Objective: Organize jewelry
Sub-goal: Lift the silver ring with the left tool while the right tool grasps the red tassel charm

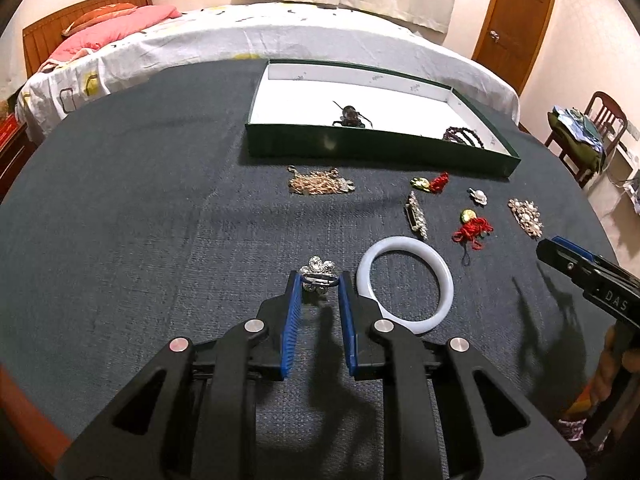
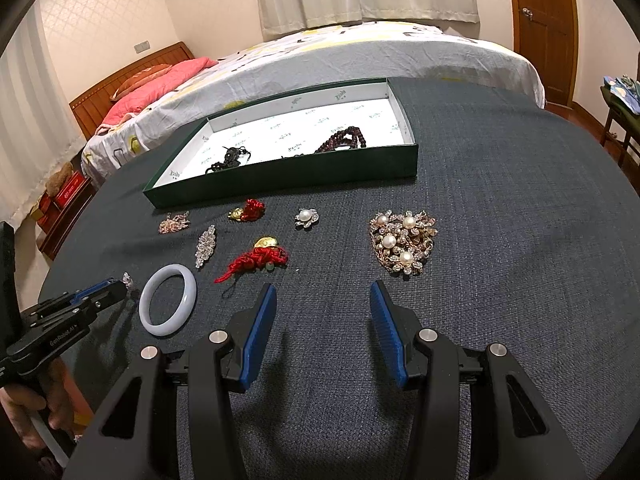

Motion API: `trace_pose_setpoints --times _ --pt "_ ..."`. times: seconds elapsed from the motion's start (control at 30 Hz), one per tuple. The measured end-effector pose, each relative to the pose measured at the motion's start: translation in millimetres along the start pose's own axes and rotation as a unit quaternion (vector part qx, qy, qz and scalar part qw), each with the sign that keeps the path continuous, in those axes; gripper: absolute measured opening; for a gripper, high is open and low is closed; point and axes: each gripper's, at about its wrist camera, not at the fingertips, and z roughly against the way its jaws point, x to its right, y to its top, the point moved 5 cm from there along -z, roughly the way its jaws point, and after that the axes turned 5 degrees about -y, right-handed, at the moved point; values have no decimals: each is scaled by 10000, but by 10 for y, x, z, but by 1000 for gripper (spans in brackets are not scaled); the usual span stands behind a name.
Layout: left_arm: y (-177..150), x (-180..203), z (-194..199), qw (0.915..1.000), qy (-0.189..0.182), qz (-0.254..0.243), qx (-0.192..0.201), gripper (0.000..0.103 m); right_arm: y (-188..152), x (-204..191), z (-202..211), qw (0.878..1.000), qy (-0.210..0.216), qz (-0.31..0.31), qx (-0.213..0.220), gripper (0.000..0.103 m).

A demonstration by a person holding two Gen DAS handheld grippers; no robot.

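The left gripper (image 1: pixel 319 280) is clamped on a rhinestone flower brooch (image 1: pixel 316 270) at the near edge of the dark tablecloth (image 1: pixel 140 220), its blue pads pressing the brooch's metal clasp from both sides. Just to its right lies a white bangle (image 1: pixel 405 284). The right gripper (image 2: pixel 323 294) hangs with jaws apart over bare cloth — nothing between them — near a pearl brooch cluster (image 2: pixel 402 242). The green tray (image 2: pixel 280 180) sits farther back, holding dark beads (image 2: pixel 344 140).
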Motion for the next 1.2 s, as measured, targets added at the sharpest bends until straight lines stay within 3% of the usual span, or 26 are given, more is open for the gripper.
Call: trace_pose_setpoints --times 0.43,1.0,1.1,1.2 --pt "132 -264 82 9993 292 118 182 19 148 -376 -186 9994 212 271 -65 48" --pt "207 -511 46 9983 442 332 195 19 224 -638 -568 9962 -114 756 -416 48" --pt "217 -501 30 9984 435 316 192 19 195 -615 -538 9954 -191 863 -371 42" --pt "225 -492 31 9984 437 306 207 19 170 -562 -509 9954 -218 873 -338 29"
